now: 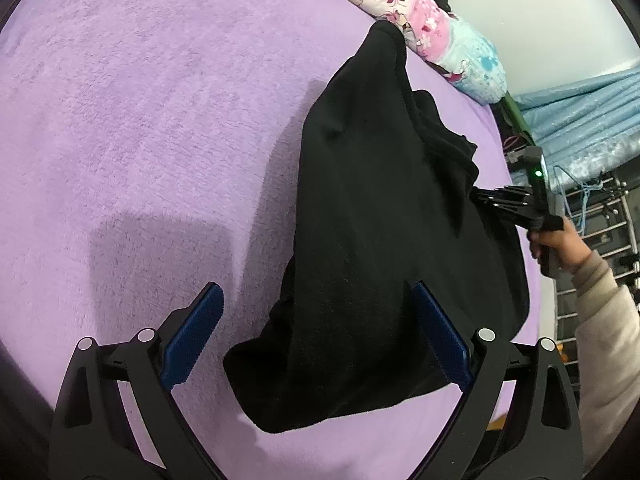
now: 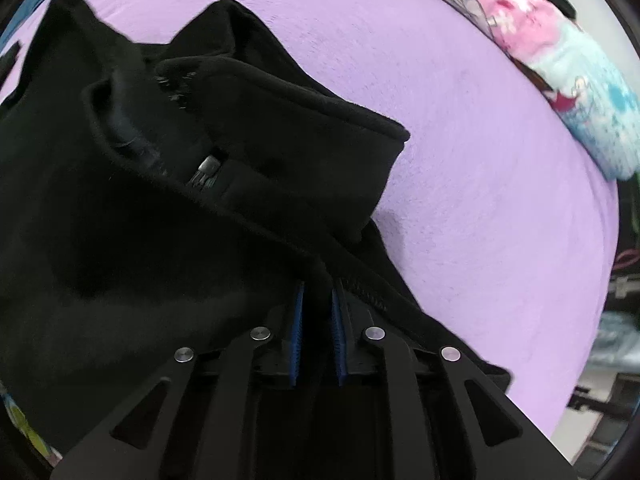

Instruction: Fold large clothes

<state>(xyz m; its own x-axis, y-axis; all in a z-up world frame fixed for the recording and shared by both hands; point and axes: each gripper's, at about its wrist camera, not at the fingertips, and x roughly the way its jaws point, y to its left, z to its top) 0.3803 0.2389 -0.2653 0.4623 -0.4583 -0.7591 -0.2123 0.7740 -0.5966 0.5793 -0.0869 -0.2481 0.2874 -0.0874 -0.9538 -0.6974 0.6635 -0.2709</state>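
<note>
The right gripper stands narrow, blue pads pinching a fold of the black fleece garment, which lies bunched on the right part of the purple blanket. The left gripper hovers wide, holding nothing, over the garment's near hem. Bare blanket spreads leftward; a patterned pillow lines the far edge.

Black fleece garment with a zipper showing at the open collar, rumpled and partly doubled over, lying lengthwise ahead of the left claw, a fold of it pinched between the right claw pads, collar end beyond those tips
</note>
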